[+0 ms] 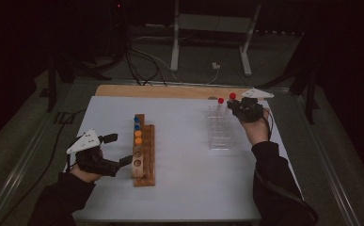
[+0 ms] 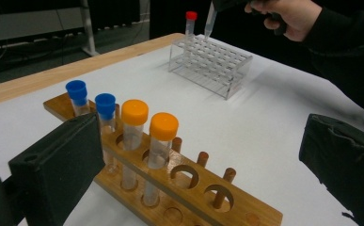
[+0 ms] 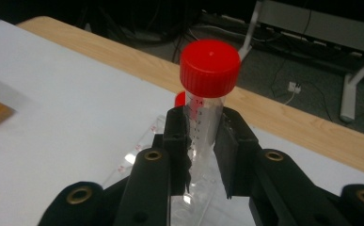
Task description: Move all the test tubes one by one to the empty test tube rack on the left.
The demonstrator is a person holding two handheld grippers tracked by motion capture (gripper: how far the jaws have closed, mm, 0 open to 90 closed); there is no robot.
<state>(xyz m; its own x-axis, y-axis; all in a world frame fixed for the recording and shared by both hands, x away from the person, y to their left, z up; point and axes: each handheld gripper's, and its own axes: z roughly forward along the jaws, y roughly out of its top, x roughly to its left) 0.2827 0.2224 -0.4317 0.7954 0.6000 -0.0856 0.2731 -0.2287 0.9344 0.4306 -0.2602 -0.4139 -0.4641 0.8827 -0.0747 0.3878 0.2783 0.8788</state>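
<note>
Right gripper (image 3: 203, 141) has its jaws clamped on 1 red-capped tube (image 3: 207, 101), upright, cap well clear above the pads. From the high view that tube (image 1: 232, 97) hangs at the far end of the clear plastic rack (image 1: 218, 134), and in the left gripper view its tip sits just above the rack's holes. 1 more red-capped tube (image 1: 220, 101) stands in the rack's far corner, so that's 2 red caps in all.

Over at the wooden rack (image 1: 144, 155), 4 tubes stand in a row: 2 blue-capped tubes (image 2: 91, 101) at the far end, then 2 orange-capped tubes (image 2: 149, 126). At least 2 big holes on the near side sit bare. Left gripper (image 1: 114, 150) hovers just beside the wooden rack, jaws wide apart, gripping nothing.
</note>
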